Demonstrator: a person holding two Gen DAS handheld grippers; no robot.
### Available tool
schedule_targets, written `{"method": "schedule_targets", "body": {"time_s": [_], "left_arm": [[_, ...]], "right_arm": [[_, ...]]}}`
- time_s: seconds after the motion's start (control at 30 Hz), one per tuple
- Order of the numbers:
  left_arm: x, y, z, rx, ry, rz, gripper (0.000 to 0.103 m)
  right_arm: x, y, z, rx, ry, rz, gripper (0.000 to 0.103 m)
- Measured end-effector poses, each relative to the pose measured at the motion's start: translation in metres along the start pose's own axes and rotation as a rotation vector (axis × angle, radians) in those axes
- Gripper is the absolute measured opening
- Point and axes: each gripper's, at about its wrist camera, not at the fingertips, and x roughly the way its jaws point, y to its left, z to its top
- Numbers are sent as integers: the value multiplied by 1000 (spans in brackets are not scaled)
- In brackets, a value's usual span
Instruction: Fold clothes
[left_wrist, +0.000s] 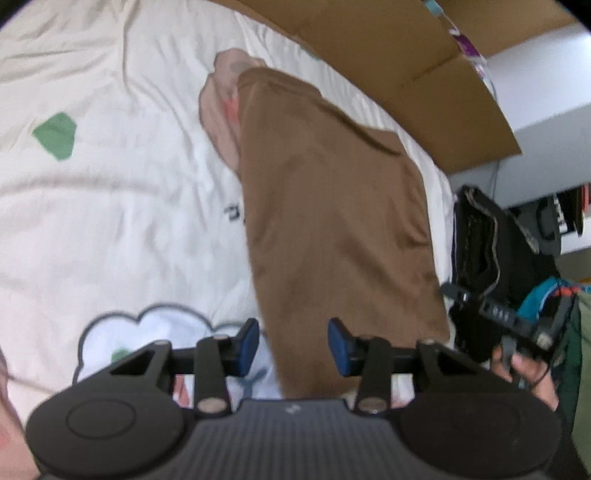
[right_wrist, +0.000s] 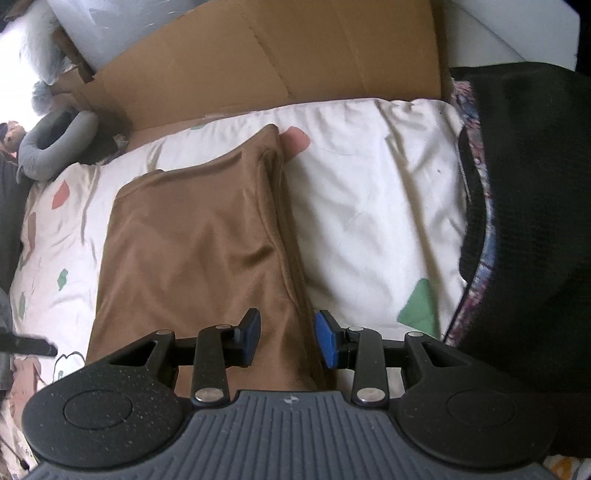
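Folding: brown garment (left_wrist: 332, 221) lies flat on bed (left_wrist: 110, 203), doubled into a long strip.
Left tool (left_wrist: 293, 345): pads wide apart, empty, straddling the near hem, likely lined up to pinch.
Right tool (right_wrist: 287, 341): pads apart, empty, over the garment's thick folded edge.
Behind: cardboard (right_wrist: 258, 55).

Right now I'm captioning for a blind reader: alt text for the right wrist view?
A folded brown garment lies on a white patterned bedsheet, its near edge between the open pads of the right hand-held gripper. Flattened cardboard stands behind.
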Motion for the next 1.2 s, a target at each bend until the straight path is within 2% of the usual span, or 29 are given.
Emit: {"method": "schedule_targets", "body": {"time_s": [0.1, 0.23, 0.43, 0.57, 0.7, 0.73, 0.77, 0.8, 0.97, 1.07, 1.13, 1.2], "left_arm": [[6, -3, -12, 40, 61, -4, 43], [13, -5, -20, 42, 96, -31, 43], [31, 8, -13, -82, 91, -73, 44], [51, 19, -11, -174, 130, -78, 44], [64, 17, -21, -186, 177, -110, 43], [66, 19, -24, -196, 185, -115, 39], [70, 24, -27, -223, 197, -119, 26], [72, 27, -30, -240, 207, -121, 17], [70, 24, -30, -164, 225, -92, 13], [68, 23, -26, -151, 229, -103, 16], [69, 25, -24, -168, 225, -112, 23], [67, 30, -23, -187, 206, -124, 35]], "right_arm": [[0, -2, -4, 8, 7, -17, 40], [0, -1, -11, -12, 23, -36, 40], [2, -7, -22, -10, 46, -48, 40], [3, -11, -28, -1, 56, -48, 40], [3, -12, -31, -10, 74, -36, 40], [3, -13, -32, -10, 80, -31, 40], [2, -14, -34, -11, 84, -28, 40], [2, -14, -35, -11, 87, -25, 40], [1, -18, -40, -10, 99, -11, 40], [2, -19, -39, -1, 97, -2, 40], [3, -21, -38, 20, 92, 11, 40], [6, -24, -36, 46, 85, 27, 40]]}}
